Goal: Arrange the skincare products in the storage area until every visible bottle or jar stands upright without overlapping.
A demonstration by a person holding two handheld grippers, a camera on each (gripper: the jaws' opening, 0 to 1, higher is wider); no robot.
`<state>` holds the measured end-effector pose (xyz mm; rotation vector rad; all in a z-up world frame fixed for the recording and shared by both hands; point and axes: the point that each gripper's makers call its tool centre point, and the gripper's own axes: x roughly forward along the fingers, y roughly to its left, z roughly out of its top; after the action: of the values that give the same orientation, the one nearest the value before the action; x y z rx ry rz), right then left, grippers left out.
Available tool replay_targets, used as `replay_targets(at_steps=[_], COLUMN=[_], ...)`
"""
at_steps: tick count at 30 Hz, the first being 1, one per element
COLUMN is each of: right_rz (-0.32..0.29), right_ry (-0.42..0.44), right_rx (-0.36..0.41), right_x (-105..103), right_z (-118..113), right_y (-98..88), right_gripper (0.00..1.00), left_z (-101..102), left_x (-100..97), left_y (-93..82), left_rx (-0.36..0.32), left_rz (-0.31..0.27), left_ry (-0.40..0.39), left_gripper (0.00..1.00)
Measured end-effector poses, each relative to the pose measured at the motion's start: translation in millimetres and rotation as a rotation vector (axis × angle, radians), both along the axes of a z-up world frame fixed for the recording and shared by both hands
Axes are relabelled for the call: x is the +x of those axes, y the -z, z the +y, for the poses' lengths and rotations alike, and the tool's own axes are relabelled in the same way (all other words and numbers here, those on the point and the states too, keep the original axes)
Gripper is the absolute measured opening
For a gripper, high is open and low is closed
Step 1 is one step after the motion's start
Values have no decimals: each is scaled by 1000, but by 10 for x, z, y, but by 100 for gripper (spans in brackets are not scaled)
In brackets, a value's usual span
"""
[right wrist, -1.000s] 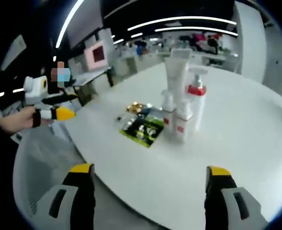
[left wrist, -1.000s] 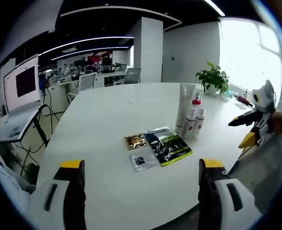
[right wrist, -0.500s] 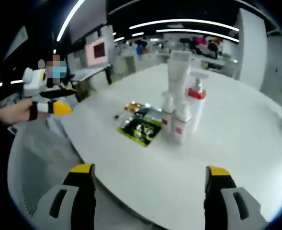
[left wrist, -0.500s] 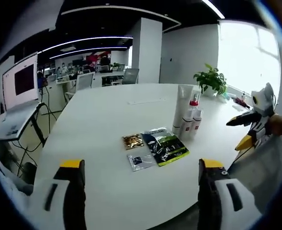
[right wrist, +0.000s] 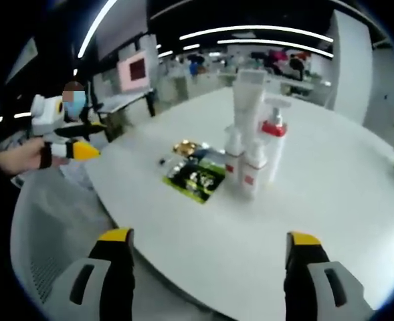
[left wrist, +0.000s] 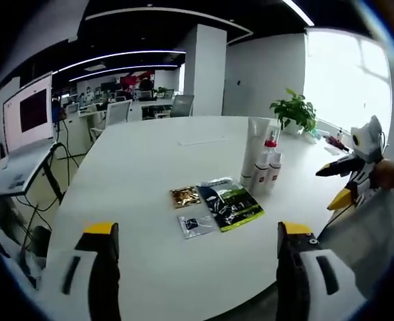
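A tight cluster of skincare products stands upright on the white table [left wrist: 136,167]: a tall white tube [left wrist: 255,146] [right wrist: 249,100], a pump bottle with a red collar [left wrist: 271,148] [right wrist: 274,144], and two small white bottles with red labels [left wrist: 261,177] [right wrist: 252,174]. Flat sachets lie beside them: a green-black packet [left wrist: 231,203] [right wrist: 197,179], a gold one [left wrist: 186,196] [right wrist: 188,148] and a small silver one [left wrist: 198,225]. My left gripper [left wrist: 193,251] is open, short of the table edge. My right gripper [right wrist: 207,257] is open too, off the table's side.
The right gripper comes into the left gripper view at the right [left wrist: 350,167]; the left gripper and the hand holding it appear at the left of the right gripper view [right wrist: 63,137]. A potted plant [left wrist: 296,110] stands at the table's far side. A grey chair [right wrist: 49,241] sits near the table.
Both views have drifted slightly with the hands, so the table scene sits a little farther off in the left gripper view. The products and sachets have not moved.
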<state>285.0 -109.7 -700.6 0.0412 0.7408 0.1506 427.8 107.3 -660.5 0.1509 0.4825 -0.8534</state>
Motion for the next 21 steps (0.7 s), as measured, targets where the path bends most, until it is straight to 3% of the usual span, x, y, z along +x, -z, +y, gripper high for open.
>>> replay_targets(at_steps=[21], right_rz=[12], right_ry=[-2], right_rx=[1], right_x=[3], right_z=[6], right_y=[19], right_gripper=[96], left_z=[6], left_x=[16], left_y=[41], left_rx=[17], left_rz=[3], left_ry=[3], left_gripper=[93])
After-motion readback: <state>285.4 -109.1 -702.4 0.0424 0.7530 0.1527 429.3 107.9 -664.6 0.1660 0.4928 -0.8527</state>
